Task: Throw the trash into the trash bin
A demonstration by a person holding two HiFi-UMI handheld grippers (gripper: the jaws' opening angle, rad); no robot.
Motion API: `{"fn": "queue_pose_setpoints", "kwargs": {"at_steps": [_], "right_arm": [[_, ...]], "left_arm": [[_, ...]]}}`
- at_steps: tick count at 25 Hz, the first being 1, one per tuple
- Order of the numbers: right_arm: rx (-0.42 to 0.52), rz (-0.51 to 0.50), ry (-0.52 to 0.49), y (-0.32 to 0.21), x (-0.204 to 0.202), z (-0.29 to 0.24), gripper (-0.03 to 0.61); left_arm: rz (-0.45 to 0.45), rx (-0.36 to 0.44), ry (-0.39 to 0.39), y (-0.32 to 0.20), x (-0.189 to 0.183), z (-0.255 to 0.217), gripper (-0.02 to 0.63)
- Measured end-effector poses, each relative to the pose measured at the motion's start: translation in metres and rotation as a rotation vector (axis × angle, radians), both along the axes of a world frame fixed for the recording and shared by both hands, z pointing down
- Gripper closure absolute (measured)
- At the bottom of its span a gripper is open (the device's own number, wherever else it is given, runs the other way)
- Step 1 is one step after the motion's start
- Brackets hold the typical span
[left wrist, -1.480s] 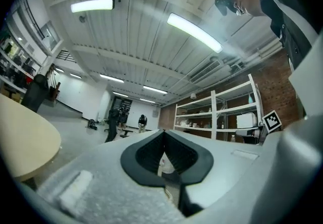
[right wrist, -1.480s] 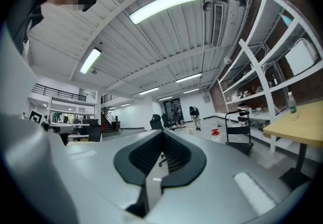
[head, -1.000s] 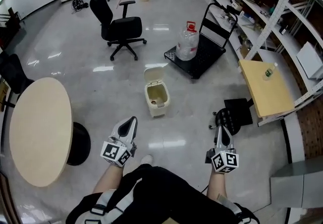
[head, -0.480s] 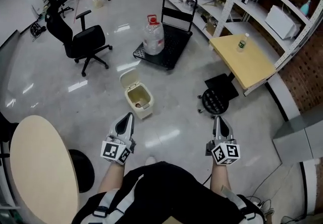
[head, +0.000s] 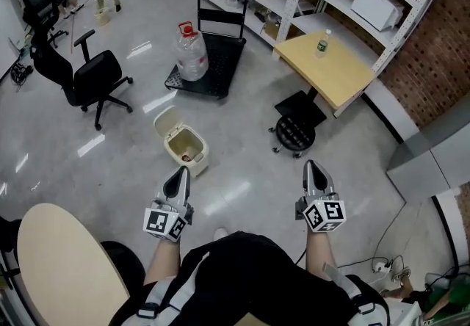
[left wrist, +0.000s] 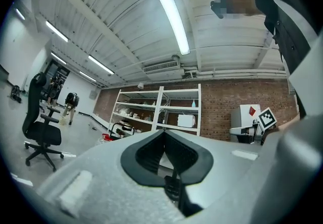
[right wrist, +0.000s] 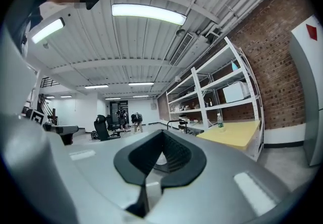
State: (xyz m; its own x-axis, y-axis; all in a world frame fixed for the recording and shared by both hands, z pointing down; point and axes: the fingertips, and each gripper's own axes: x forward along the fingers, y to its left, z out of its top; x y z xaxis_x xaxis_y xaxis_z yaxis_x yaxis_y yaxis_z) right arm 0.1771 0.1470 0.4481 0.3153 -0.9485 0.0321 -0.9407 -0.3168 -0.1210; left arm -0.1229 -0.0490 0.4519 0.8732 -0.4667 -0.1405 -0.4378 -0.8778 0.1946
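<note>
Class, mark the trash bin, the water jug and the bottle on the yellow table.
trash bin (head: 198, 159): head view, outer wall.
water jug (head: 189, 59): head view, clear body.
bottle (head: 322, 43): head view, its middle.

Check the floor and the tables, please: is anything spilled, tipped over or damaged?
Nothing stands out. The trash bin stands upright with its lid open, the water jug is upright on the cart, and the bottle stands on the yellow table.

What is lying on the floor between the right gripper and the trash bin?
Nothing: in the head view only bare, shiny floor shows between the right gripper and the trash bin.
</note>
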Motion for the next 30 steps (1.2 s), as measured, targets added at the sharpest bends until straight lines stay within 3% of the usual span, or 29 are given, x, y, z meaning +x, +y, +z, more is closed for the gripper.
{"fn": "queue_pose_setpoints", "kwargs": {"at_steps": [6,13,21,30], "right_arm": [[-0.023,0.078,-0.001,0.024,-0.002,0.001,0.577],[-0.036,0.159,-0.036,0.047,0.039,0.012,0.577],[0.093,0.131,-0.001,0.05,0.113,-0.014,0.575],[0.122,0.25,0.004,0.105,0.203,-0.013,0.577]], "left_arm": [[0.082,-0.015,0.003,-0.005,0.021,0.008,0.614],[0.114,-0.024,-0.015,-0.005,0.056,0.011,0.614],[0.154,0.013,-0.017,0.002,0.154,-0.004,0.614],[0.23,0.04,-0.007,0.027,0.267,-0.017,0.614]]}}
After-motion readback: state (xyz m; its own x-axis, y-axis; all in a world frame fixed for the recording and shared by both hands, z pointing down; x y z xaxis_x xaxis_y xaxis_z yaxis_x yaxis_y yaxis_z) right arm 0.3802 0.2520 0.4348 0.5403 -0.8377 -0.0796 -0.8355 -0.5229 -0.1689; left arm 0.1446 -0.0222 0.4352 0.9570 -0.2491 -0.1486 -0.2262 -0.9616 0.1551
